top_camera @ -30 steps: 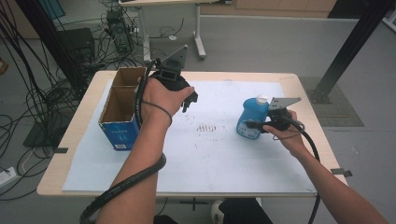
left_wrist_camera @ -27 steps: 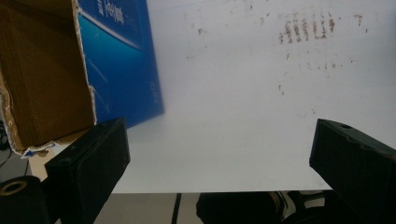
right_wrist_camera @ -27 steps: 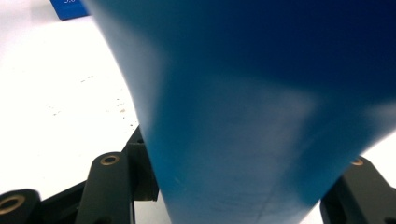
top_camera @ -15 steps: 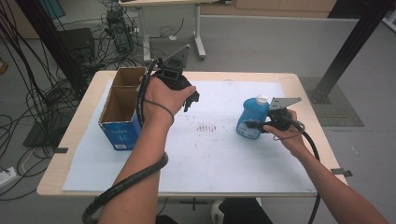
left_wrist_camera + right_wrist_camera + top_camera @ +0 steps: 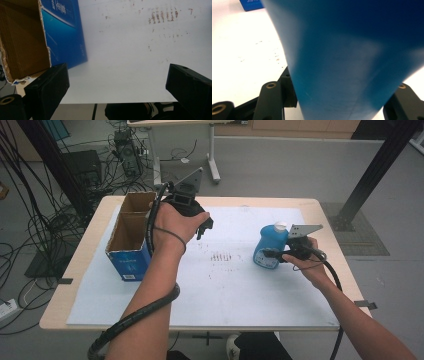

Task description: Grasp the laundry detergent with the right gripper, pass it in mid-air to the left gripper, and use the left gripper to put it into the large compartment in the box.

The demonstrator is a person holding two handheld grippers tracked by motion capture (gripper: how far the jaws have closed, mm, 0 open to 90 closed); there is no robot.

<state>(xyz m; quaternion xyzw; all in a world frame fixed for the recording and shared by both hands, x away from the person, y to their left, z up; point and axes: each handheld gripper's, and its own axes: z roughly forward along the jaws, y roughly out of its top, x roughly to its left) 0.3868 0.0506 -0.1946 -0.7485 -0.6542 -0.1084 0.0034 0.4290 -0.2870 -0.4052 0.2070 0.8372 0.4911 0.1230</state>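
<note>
- Nothing has shifted since earlier; both hands hold still.
- Right gripper (image 5: 270, 254) clenched on upright blue bottle (image 5: 269, 245), at the right.
- Left gripper (image 5: 204, 226) released, empty, beside box (image 5: 129, 240) far left.

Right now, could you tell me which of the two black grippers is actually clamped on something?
The right gripper, closed on the blue plastic bottle; the left gripper hovers open beside the cardboard box.

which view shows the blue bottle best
The high view: the whole blue bottle with its white cap stands upright on the table, in the right gripper. The right gripper view gives a blurred close-up of its blue wall.
</note>
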